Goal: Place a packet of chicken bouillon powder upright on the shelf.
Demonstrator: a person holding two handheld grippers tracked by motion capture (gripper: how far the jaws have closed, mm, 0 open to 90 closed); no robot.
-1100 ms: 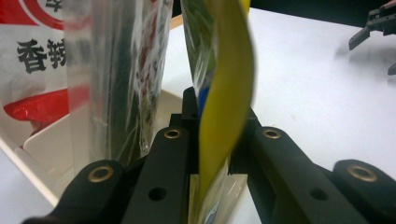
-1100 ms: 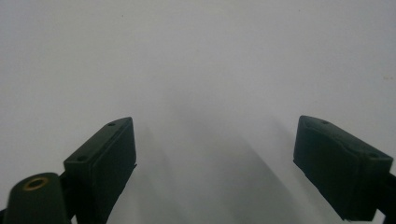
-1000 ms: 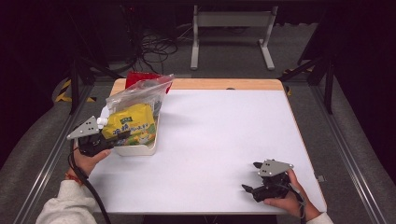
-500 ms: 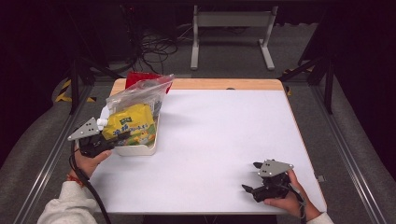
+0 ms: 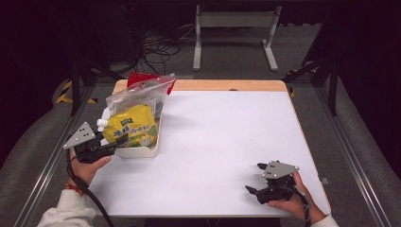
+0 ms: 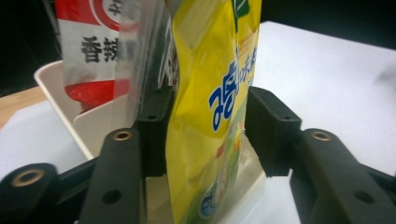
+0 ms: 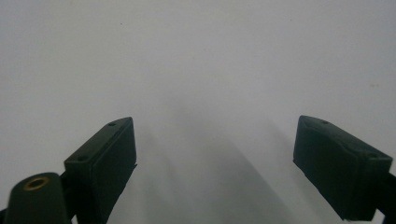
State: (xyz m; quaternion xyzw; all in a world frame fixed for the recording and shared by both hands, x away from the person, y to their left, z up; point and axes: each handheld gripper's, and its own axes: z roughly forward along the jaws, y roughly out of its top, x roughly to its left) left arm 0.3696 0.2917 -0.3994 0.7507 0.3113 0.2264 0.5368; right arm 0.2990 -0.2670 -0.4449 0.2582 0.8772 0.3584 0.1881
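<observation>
Hidden and cut-off parts

The yellow pouch [image 6: 215, 107] is running past the left gripper view's top and bottom edges; the clear bag [image 6: 140, 56] is blurring the red packet [image 6: 91, 51] at 10 o'clock.

The pouch [image 6: 210, 112] is bright yellow with blue lettering, a green patch at its top and a pale green picture low down. At ten o'clock from it, the packet [image 6: 93, 51] is red and white with black characters, behind a clear bag [image 5: 137, 94]. The tray [image 5: 137, 150] is cream white. The worktop [image 5: 227, 151] is plain white with a light wood edge at twelve o'clock. Both grippers' fingers [image 7: 100, 161] are matt black; each gripper carries a grey plate [image 5: 79, 136].
</observation>
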